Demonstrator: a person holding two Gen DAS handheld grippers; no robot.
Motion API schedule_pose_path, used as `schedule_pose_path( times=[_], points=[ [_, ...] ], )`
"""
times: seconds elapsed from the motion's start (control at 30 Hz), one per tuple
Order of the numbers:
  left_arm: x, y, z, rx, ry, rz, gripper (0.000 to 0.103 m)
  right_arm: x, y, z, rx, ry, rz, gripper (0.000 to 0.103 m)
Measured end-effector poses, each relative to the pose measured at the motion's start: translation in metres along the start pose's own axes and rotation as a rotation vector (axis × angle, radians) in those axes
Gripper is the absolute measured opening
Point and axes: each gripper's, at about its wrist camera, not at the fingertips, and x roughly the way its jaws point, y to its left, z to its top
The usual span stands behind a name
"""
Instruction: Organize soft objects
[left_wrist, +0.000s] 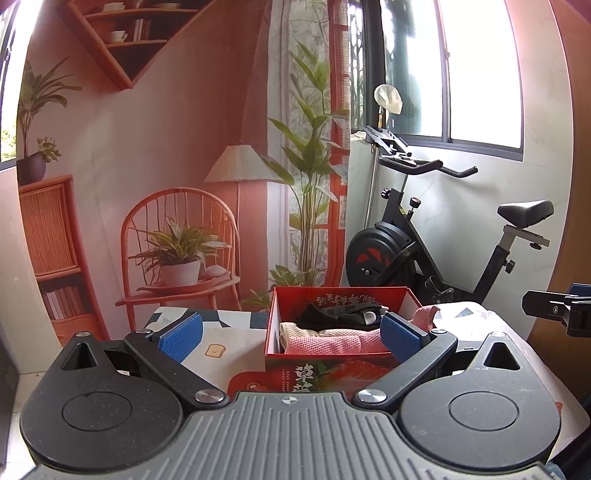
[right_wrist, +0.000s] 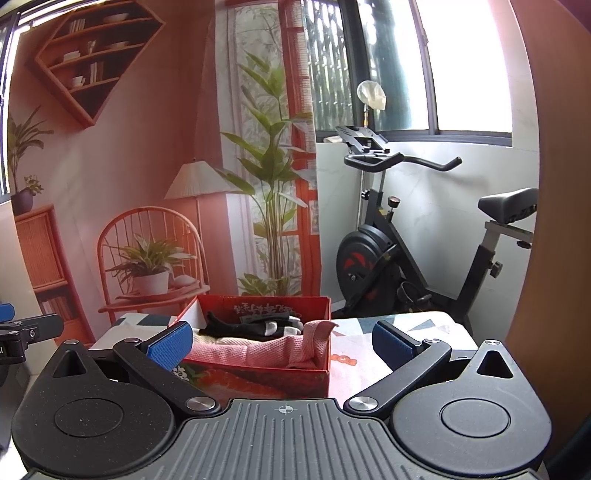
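While both wide apart, left hand-held gripper (left_wrist: 291, 334) and right hand-held gripper (right_wrist: 282, 345) grasp nothing.

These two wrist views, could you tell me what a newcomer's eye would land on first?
Most striking is the red box on the patterned table, holding a pink cloth with one corner draped over its rim and black gloves behind. Both the left gripper and right gripper hang open and empty before it. A black exercise bike stands beyond, under the window.
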Motion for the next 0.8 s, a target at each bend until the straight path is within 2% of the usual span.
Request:
schedule_pose_path(
  times=[0.8],
  points=[
    [-0.001,-0.004,-0.001,-0.011,-0.005,-0.007,0.103,0.000,0.010,-0.004,0.015,0.006,-0.001,0.103]
  ],
)
